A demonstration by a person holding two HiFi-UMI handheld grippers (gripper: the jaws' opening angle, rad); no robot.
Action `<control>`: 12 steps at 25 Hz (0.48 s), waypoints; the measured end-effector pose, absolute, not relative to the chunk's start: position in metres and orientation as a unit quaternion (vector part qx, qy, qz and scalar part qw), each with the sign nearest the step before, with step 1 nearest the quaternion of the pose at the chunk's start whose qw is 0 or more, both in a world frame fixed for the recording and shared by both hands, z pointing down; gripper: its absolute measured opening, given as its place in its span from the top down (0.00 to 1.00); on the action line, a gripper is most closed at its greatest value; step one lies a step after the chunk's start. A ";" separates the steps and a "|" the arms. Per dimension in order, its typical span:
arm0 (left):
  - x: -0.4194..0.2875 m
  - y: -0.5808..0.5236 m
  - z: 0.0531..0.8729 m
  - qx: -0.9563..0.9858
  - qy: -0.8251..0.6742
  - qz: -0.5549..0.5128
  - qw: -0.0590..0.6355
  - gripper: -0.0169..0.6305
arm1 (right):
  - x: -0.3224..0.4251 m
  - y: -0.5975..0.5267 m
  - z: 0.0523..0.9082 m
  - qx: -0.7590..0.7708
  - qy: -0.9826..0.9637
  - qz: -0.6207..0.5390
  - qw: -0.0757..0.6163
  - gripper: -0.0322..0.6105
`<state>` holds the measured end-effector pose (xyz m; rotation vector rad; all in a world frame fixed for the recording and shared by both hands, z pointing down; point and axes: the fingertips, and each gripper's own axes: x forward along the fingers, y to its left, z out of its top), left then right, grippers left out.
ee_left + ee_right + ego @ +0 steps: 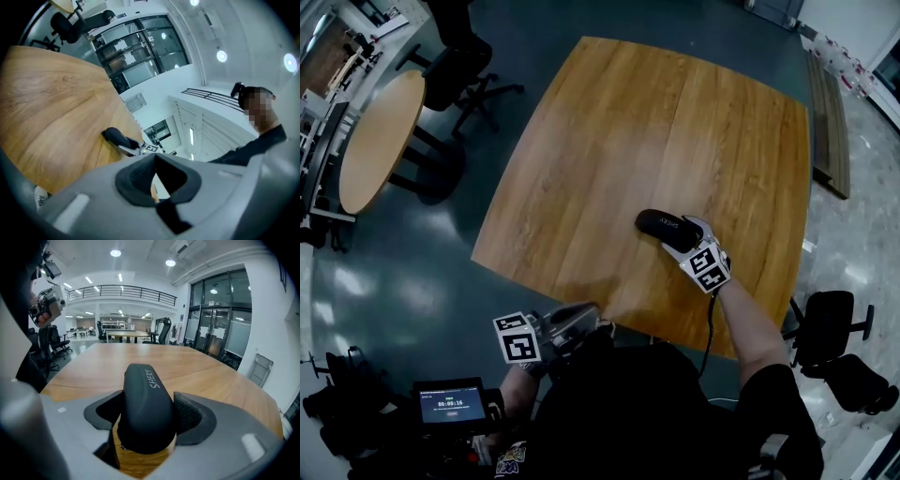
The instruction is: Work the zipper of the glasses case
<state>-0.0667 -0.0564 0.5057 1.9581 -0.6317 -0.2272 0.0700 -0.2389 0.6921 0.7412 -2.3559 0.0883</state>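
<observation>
We've got the right gripper (147, 417) clamped on the near end of the glasses case (145, 394), both pads against its sides, prob. to pin it flat so it won't skid when the zip gets pulled. The case lies on the table (628, 141) twd the near-right edge. The left gripper (154, 161) hangs off the table's near edge, jaws closed tight w/ nothing between them, well apart from the case and not yet at the zipper. The case is a matte black, rounded oblong shell w/ pale lettering on top. We can't see the zip pull; it's likely on a side seam. The table is smooth wood-grain veneer, and the pads are dark and ribbed.
</observation>
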 end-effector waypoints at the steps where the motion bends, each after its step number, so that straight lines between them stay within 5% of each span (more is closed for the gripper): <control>1: -0.071 -0.056 0.507 0.811 -0.266 -0.096 0.513 0.98 | 0.070 -0.240 0.696 0.280 -0.898 0.032 0.337 0.42; 12: -0.088 -0.058 0.513 0.811 -0.246 -0.083 0.524 0.97 | 0.068 -0.245 0.706 0.285 -0.888 0.024 0.361 0.41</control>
